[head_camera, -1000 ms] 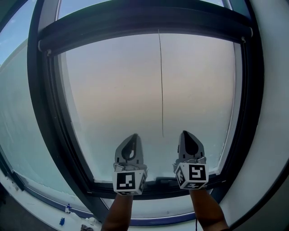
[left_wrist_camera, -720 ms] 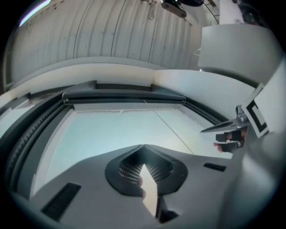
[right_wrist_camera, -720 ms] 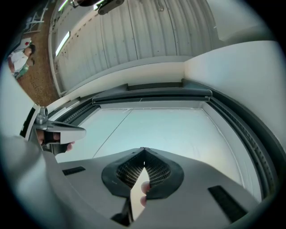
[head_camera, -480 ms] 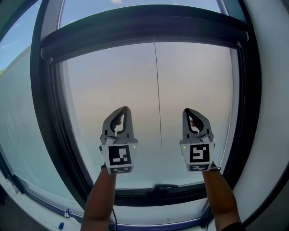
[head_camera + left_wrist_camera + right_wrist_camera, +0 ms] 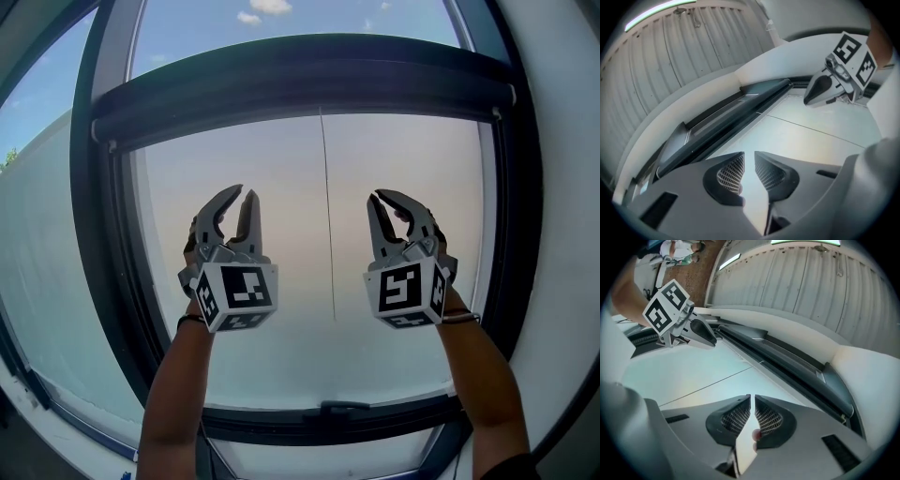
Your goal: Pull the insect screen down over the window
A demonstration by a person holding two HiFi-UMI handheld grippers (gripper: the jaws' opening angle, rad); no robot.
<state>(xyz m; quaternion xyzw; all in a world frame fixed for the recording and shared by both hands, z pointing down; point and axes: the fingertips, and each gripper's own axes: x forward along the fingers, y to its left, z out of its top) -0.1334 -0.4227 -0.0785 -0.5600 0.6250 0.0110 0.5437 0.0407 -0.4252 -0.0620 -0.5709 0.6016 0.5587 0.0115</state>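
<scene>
A person's bare forearms [image 5: 178, 394] hold two grippers up before the window [image 5: 103, 281]. The left gripper [image 5: 244, 193] has just been easing its jaws apart, leaving a slim gap with nothing in it. The right gripper [image 5: 378, 197] is clenched on nothing. Between the pair, a thin cord [image 5: 325, 216] hangs down the pale pane. Above them the insect screen's dark housing [image 5: 300, 80] spans the window's top, with blue sky beyond.

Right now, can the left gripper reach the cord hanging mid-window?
Likely yes: the cord hangs bare just right of the left gripper, nothing between; its jaws have just been opening, empty.
</scene>
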